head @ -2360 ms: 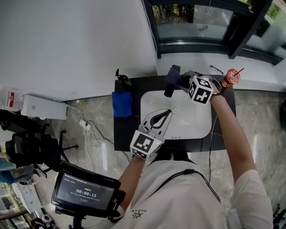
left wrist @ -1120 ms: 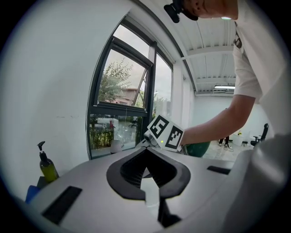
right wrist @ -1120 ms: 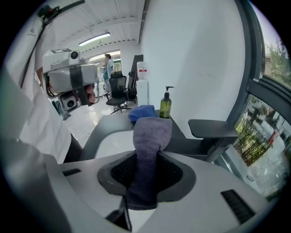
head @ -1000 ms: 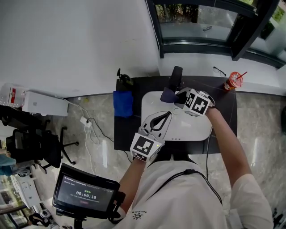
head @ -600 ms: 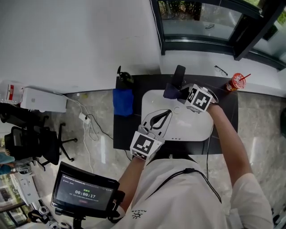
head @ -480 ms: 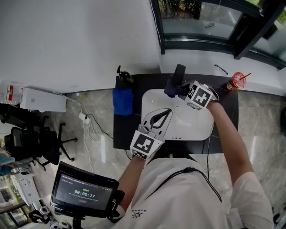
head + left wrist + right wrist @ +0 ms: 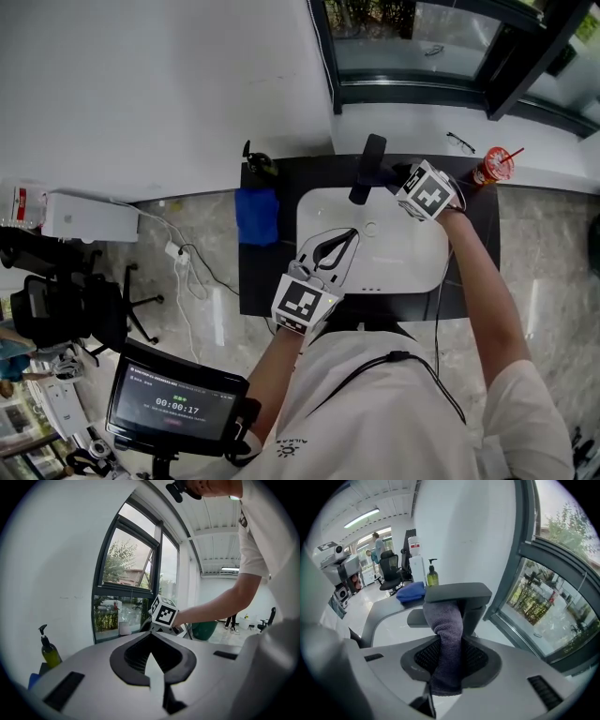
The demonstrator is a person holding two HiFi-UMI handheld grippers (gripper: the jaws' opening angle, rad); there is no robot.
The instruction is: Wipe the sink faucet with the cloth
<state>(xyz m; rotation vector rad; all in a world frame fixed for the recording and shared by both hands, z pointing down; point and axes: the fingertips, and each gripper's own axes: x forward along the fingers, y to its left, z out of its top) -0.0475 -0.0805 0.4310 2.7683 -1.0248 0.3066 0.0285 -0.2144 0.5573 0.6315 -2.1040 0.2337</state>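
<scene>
While the black counter (image 7: 267, 281) fills the middle of the head view, the white sink (image 7: 412, 267) is set into it and takes up most of its right part. A dark window frame (image 7: 422, 89) runs along the wall at 12 o'clock from the sink.

The left gripper (image 7: 352, 236) hangs over the basin at about 8 o'clock from its centre, pointing toward 1 o'clock. Its jaws are together with nothing between them.

The right gripper (image 7: 384, 178) is at the sink's back edge, at 12 o'clock, just right of the faucet (image 7: 367, 169). Its jaws are clamped on the cloth (image 7: 447, 639), a grey-purple one. In the right gripper view the cloth rises from the jaws and presses against the underside and front of the faucet's flat dark spout.

A folded blue cloth (image 7: 256, 216) lies on the counter at 9 o'clock from the sink, well apart from both grippers. A soap bottle (image 7: 255, 161) stands at the counter's corner at 10 o'clock, just behind the blue cloth. A red cup (image 7: 488, 166) with a straw stands at 2 o'clock, near the right forearm.
</scene>
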